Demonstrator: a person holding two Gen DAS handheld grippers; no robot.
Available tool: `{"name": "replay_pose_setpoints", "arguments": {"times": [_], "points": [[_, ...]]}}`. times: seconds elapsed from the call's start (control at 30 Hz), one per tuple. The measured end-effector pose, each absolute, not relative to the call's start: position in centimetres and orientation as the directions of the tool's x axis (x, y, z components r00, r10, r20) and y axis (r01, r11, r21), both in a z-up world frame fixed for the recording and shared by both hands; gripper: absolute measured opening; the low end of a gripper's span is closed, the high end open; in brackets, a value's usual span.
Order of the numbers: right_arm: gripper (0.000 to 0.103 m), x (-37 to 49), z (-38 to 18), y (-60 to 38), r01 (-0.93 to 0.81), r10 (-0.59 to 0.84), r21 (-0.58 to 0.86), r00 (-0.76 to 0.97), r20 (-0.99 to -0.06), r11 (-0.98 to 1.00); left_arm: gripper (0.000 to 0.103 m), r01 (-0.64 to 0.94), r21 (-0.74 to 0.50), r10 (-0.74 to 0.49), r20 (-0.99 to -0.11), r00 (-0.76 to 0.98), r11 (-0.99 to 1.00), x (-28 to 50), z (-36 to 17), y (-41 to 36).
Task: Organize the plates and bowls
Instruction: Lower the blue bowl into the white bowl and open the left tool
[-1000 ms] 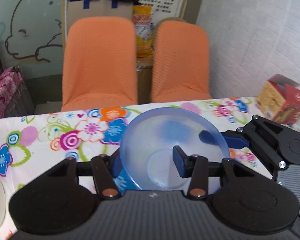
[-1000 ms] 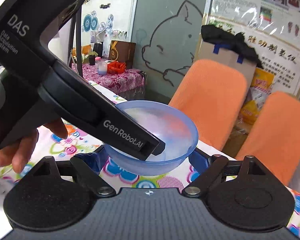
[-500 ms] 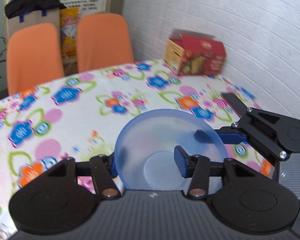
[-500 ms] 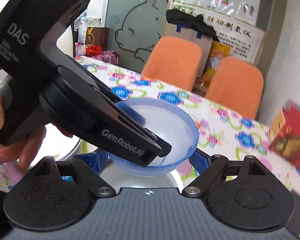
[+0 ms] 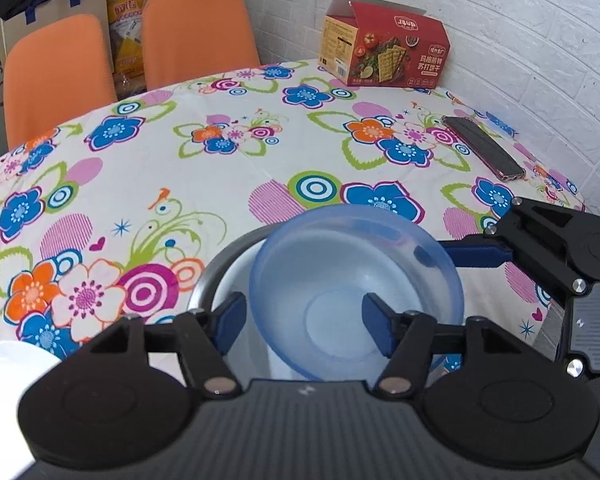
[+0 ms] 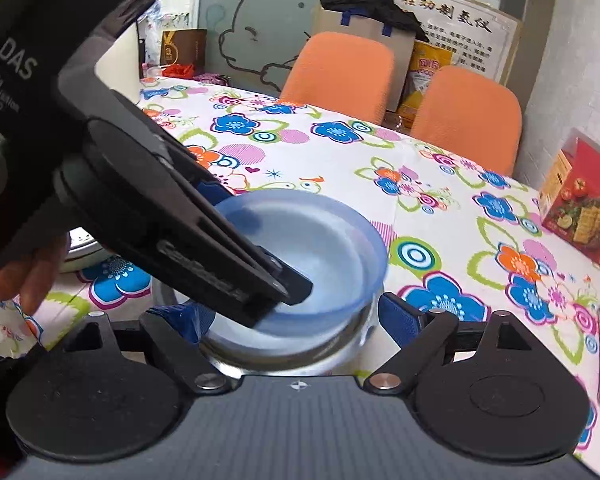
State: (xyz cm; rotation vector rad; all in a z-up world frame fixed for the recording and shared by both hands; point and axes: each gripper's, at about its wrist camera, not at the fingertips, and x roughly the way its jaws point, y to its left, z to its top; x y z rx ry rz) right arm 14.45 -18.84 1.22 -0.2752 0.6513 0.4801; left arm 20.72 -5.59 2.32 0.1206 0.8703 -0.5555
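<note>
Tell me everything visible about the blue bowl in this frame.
The blue bowl is translucent pale-blue plastic, round, with a flat circular base and a thin rim; it looks empty. It sits upright, slightly tilted, in or just above a larger metal-rimmed bowl with a white inside. The left gripper straddles its near rim, jaws slightly apart; one right gripper finger reaches its far rim.

The left gripper's (image 6: 236, 288) black body read "DAS Data Acquisition System". The red cracker box (image 5: 384, 46) carried Chinese print.
</note>
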Motion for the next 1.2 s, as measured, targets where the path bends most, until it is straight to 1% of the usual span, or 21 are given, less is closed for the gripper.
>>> {"name": "replay_pose_setpoints", "arguments": {"times": [0.1, 0.13, 0.2, 0.27, 0.33, 0.47, 0.6, 0.77, 0.83, 0.9, 1.0, 1.2], "points": [[0.076, 13.9, 1.2, -20.1, -0.495, 0.362, -0.028, 0.673, -0.645, 0.868, 0.069, 0.508, -0.129, -0.424, -0.739, 0.523, 0.852, 20.5, 3.1, -5.1], [0.076, 13.7, 1.2, -20.5, -0.487, 0.368, -0.004, 0.667, -0.648, 0.874, 0.071, 0.507, -0.141, -0.431, -0.739, 0.517, 0.85, 20.5, 3.4, -4.9], [0.076, 12.8, 1.2, -21.4, -0.477, 0.385, 0.038, 0.657, -0.649, 0.878, 0.072, 0.509, -0.162, -0.444, -0.742, 0.502, 0.845, 20.3, 4.0, -4.4], [0.076, 12.0, 1.2, -21.9, -0.461, 0.382, 0.052, 0.66, -0.647, 0.886, 0.073, 0.508, -0.165, -0.448, -0.737, 0.505, 0.845, 20.1, 4.5, -3.9], [0.076, 11.3, 1.3, -22.5, -0.441, 0.377, 0.063, 0.676, -0.633, 0.895, 0.073, 0.499, -0.179, -0.455, -0.729, 0.511, 0.848, 19.9, 5.1, -3.3], [0.076, 10.5, 1.8, -23.4, -0.412, 0.387, 0.102, 0.701, -0.6, 0.905, 0.073, 0.46, -0.208, -0.464, -0.686, 0.56, 0.863, 19.2, 6.8, -1.7], [0.076, 10.8, 2.4, -23.6, -0.374, 0.376, 0.125, 0.736, -0.564, 0.919, 0.074, 0.391, -0.202, -0.418, -0.668, 0.615, 0.898, 18.3, 7.6, -1.1], [0.076, 11.8, 2.9, -22.4, -0.265, 0.273, 0.091, 0.812, -0.516, 0.96, 0.075, 0.245, -0.255, -0.354, -0.637, 0.685, 0.935, 17.1, 7.4, -0.5], [0.076, 12.4, 2.7, -21.6, -0.236, 0.23, 0.057, 0.821, -0.522, 0.97, 0.076, 0.194, -0.273, -0.328, -0.637, 0.698, 0.942, 16.7, 7.2, -0.2], [0.076, 12.9, 2.5, -20.8, -0.233, 0.201, 0.009, 0.818, -0.539, 0.972, 0.077, 0.178, -0.267, -0.312, -0.641, 0.701, 0.947, 16.4, 6.9, -0.1], [0.076, 13.0, 2.3, -20.3, -0.21, 0.153, -0.045, 0.829, -0.538, 0.977, 0.077, 0.15, -0.244, -0.277, -0.654, 0.704, 0.958, 16.3, 6.2, -0.2], [0.076, 12.8, 2.3, -21.0, -0.157, 0.117, -0.03, 0.836, -0.536, 0.987, 0.077, 0.133, -0.233, -0.258, -0.676, 0.69, 0.963, 15.9, 5.2, -0.2]]}}
